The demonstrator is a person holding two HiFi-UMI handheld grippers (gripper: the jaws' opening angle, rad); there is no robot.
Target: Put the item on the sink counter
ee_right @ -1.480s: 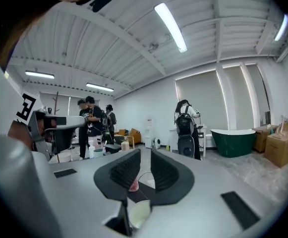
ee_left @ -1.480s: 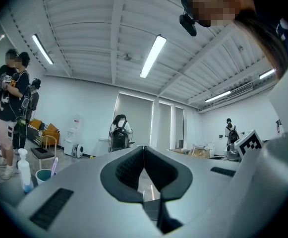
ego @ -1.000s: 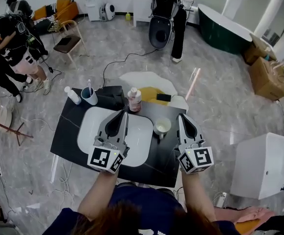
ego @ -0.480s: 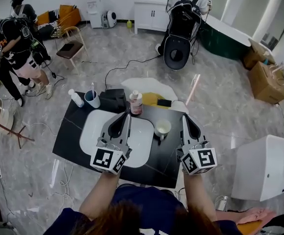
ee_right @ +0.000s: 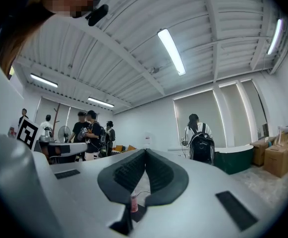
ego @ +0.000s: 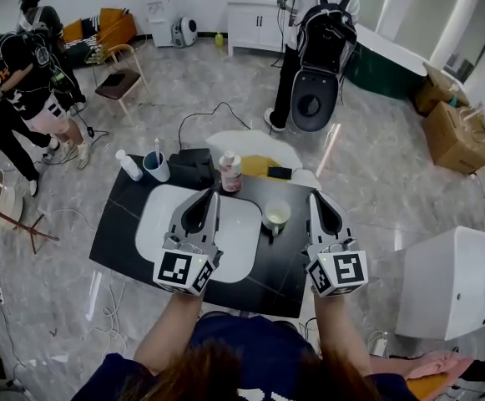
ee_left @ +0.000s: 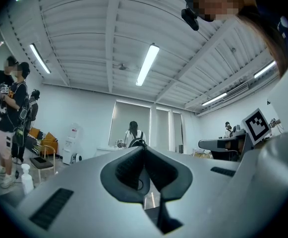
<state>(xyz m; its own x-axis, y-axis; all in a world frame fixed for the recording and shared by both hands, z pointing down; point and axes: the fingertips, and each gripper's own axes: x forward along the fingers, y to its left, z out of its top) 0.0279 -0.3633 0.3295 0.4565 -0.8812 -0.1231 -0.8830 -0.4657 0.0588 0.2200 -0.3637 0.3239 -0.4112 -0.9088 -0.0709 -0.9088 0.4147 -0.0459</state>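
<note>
**Both tongs closed, nothing held, over sink tabletop**

Head view: left tongs (ego: 214,194) pressed together above the white basin (ego: 154,215). Right tongs (ego: 315,197) also together, over the black tabletop (ego: 125,224). One white mug (ego: 276,216) stands just far-left of the right tips, so the right hand is nearer. It is probably the item, already on the tabletop. Far edge: one pump bottle (ego: 230,172), one blue cup (ego: 154,166), one white bottle (ego: 126,164).

Left gripper view: jaws meet, empty.

Right gripper view: same.

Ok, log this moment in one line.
left gripper: shut, empty | right gripper: shut, empty | cup: on sink counter, beside basin
</note>
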